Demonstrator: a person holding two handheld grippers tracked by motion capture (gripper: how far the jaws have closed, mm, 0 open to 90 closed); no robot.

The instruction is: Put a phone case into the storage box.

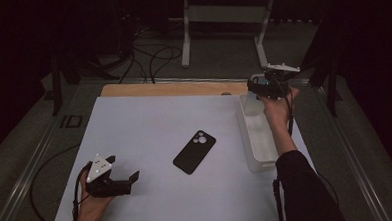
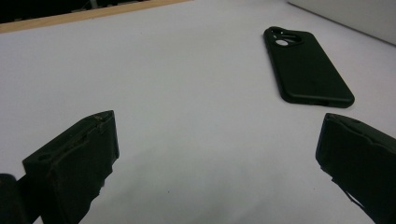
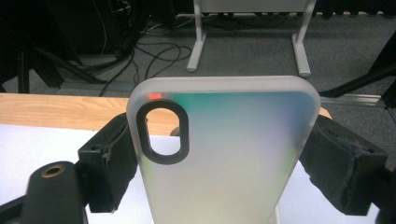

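A black phone case [image 1: 195,151] lies camera-hole up in the middle of the white table [image 1: 149,122]; in the left gripper view the black case [image 2: 306,70] lies ahead and to the right. My left gripper [image 1: 124,167] rests near the front left corner, open, with nothing between its jaws [image 2: 219,140]. My right gripper [image 1: 259,90] is raised over the far end of a clear tray [image 1: 259,143]. It is shut on a frosted translucent phone case [image 3: 224,154] with an oval camera hole, held upright by its two long edges.
A wooden strip [image 1: 173,88] runs along the table's far edge. Beyond it stand a white metal frame [image 1: 185,36] and loose cables [image 1: 151,57] on the floor. The tray's pale wall [image 2: 355,16] shows past the black case.
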